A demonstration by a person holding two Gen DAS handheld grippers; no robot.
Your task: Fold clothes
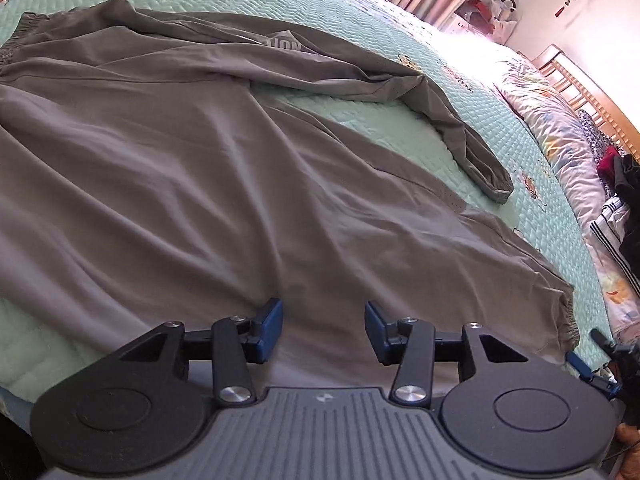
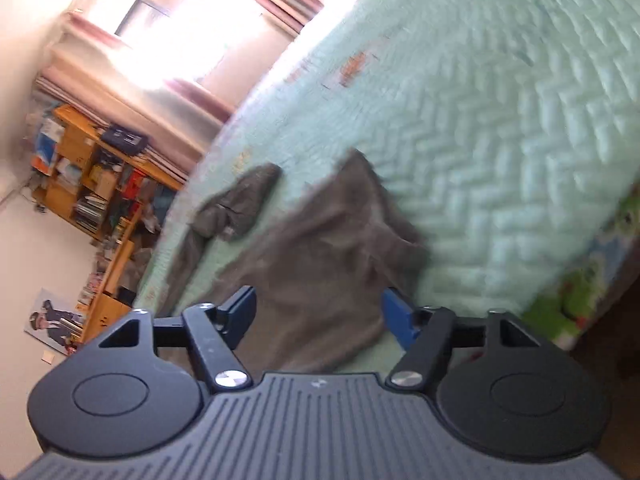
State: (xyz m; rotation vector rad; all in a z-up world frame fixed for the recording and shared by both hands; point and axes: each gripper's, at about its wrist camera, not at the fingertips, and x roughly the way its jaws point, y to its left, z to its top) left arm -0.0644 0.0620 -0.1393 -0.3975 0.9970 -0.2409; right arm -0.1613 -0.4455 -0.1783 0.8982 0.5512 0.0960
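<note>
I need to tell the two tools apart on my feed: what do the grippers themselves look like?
They look alike. The left gripper and right gripper each have two blue pads on black linkage arms with silver pivot screws, two round black discs at the sides, and a grey ribbed body between. No cables, sleeves or hands show.

Grey trousers (image 1: 168, 168) lie spread across the mint quilted bed (image 1: 360, 32).
</note>
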